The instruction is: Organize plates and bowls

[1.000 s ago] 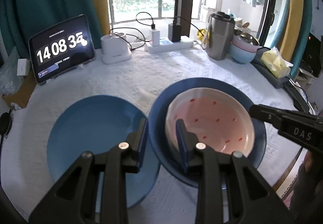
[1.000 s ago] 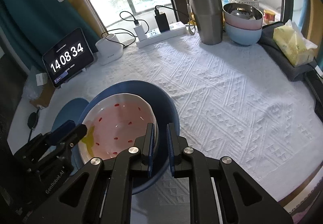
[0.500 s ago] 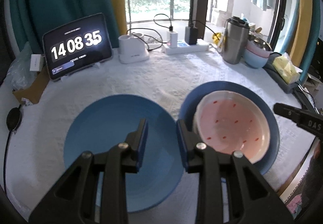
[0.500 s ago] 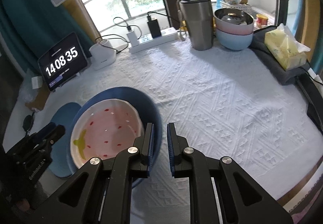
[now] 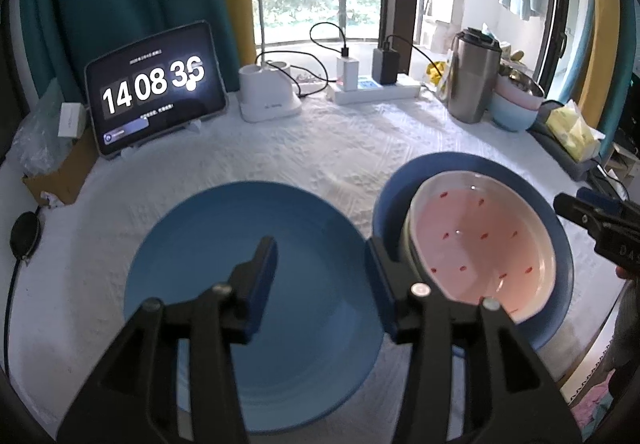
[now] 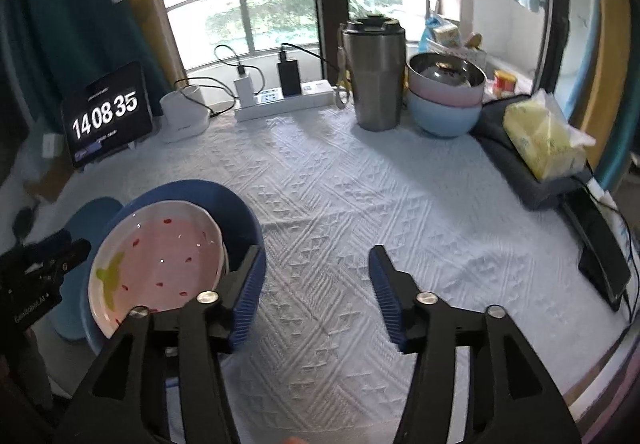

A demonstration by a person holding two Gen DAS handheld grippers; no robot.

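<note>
Both grippers have let go of the dark blue bowl (image 5: pixel 556 228) and pulled back since a second ago. Left gripper (image 5: pixel 322 276) jaws opening, nothing between, hanging over the flat blue plate (image 5: pixel 192 284) at lower centre. Right gripper (image 6: pixel 316 284) jaws opening wide, only the white tablecloth (image 6: pixel 360 184) between. Pink bowl (image 6: pixel 160 260) sits nested in the dark blue bowl, lower left of right view, just beside its left finger. Likely next: plate, left hand nearer. Open cloth to the right; table edge close at lower right.
</note>
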